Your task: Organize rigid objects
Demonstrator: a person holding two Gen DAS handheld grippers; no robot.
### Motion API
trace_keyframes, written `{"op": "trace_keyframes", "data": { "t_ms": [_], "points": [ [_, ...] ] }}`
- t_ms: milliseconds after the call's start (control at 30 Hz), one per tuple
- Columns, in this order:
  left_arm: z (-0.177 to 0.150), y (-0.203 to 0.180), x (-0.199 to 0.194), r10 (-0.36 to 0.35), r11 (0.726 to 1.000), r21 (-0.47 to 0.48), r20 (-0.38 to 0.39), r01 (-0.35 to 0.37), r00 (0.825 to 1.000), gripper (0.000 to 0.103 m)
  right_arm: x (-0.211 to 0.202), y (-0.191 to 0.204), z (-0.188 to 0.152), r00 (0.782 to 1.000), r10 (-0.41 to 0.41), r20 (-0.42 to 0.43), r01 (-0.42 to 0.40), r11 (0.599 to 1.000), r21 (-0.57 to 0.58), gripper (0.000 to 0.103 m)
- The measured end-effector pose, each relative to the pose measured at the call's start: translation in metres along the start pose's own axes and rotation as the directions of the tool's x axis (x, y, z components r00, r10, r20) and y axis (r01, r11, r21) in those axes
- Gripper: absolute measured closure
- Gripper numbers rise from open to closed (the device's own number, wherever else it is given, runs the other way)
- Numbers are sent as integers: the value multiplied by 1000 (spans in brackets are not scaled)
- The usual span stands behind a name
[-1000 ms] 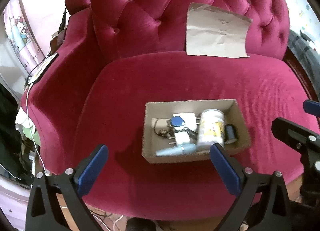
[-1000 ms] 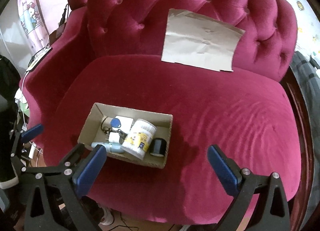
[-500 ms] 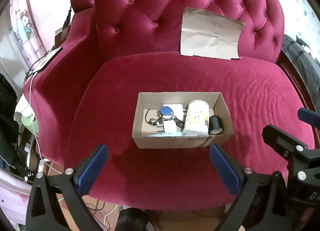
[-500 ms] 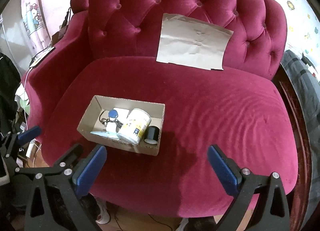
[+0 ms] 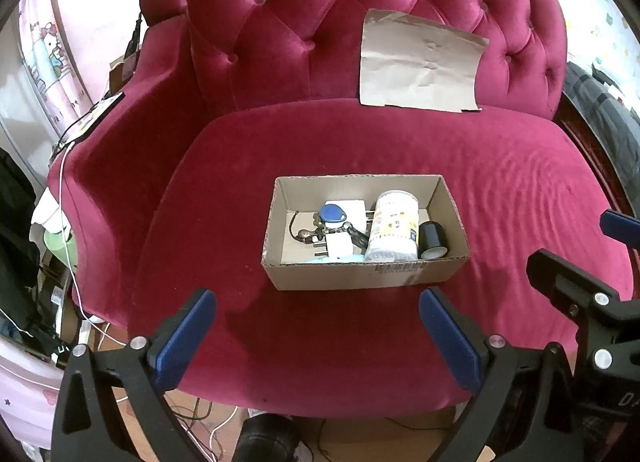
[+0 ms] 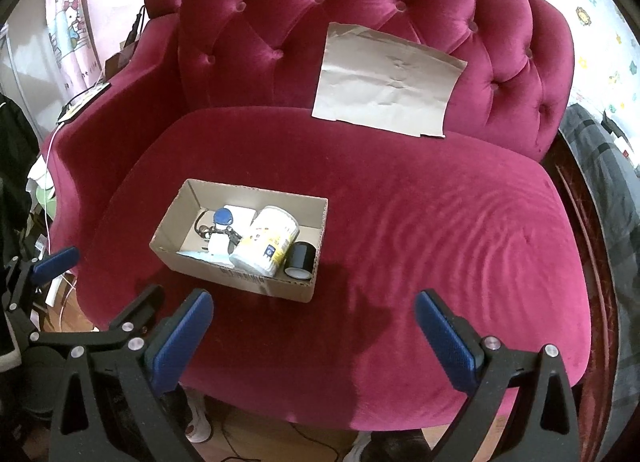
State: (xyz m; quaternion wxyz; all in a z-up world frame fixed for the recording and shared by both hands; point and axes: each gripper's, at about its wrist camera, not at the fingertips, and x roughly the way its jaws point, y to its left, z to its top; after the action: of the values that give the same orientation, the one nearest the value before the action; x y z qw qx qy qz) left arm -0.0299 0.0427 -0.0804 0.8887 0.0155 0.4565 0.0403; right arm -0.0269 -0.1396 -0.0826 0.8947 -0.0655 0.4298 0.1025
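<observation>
A cardboard box [image 5: 352,276] sits on the red sofa seat; it also shows in the right wrist view [image 6: 236,276]. Inside lie a white tub on its side [image 5: 392,232] [image 6: 266,240], a black tape roll [image 5: 432,240] [image 6: 300,262], a blue key fob [image 5: 334,214] [image 6: 223,217] with keys, and white plugs [image 5: 340,248]. My left gripper [image 5: 316,336] is open and empty, in front of the box. My right gripper [image 6: 312,336] is open and empty, to the right of the box and nearer the seat's front edge.
The red tufted sofa [image 5: 360,134] has a sheet of cardboard [image 5: 416,66] [image 6: 384,80] leaning on its backrest. Cables and clutter [image 5: 60,222] lie left of the armrest. A dark blanket [image 6: 600,182] lies to the right.
Both grippers have pulled back and up from the box, so it looks smaller and farther. The box and its contents have not moved.
</observation>
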Motion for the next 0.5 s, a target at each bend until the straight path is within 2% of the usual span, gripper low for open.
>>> {"op": "trace_keyframes", "data": {
  "t_ms": [500],
  "points": [
    [0, -2, -1, 1, 1000, 9, -2, -1, 1000, 0, -1, -1, 2, 1000, -9, -4, 9, 1000, -4, 0]
  ]
}}
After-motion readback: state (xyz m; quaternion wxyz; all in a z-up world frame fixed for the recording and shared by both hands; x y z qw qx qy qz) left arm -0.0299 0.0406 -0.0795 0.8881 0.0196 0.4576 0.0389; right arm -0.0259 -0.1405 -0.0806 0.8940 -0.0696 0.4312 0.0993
